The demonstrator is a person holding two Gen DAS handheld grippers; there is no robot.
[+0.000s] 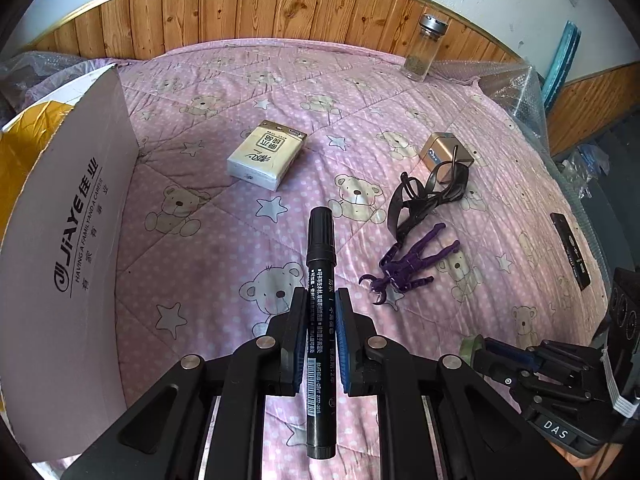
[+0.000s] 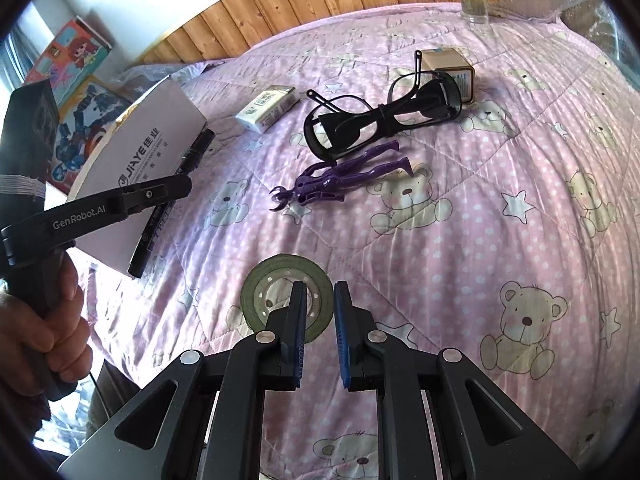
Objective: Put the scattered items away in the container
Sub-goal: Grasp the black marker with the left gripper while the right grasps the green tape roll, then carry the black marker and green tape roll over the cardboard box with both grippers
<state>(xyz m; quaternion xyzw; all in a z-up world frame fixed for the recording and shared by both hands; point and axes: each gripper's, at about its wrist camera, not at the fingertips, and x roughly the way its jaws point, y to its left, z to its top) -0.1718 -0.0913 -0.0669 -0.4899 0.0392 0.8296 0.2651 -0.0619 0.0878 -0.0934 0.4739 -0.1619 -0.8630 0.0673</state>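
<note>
- Left wrist view: the left gripper [image 1: 321, 304] was closed on the black marker [image 1: 320, 320], both pads pressing the barrel near its middle. The long axis of the marker ran forward along the fingers, with the cap end pointing away, above the pink quilt [image 1: 248, 216].
- The cardboard box [image 1: 72, 240] stood just to the left of this gripper, its open top higher than the marker, so I judge the coming move was a lift and a swing to the left. The left hand was clearly the nearer one to the box.
- The marker looked slim and smooth, with white print and a barcode on its barrel.
- Right wrist view: the right gripper [image 2: 318, 292] had its jaws at a narrow gap, with the roll of green tape [image 2: 256, 292] between and under the fingers; I could not tell if they gripped it.
- The glasses [image 2: 380, 120] and the purple figure [image 2: 340, 178] lay ahead on the quilt, close beside each other; whether they touched was not clear.
</note>
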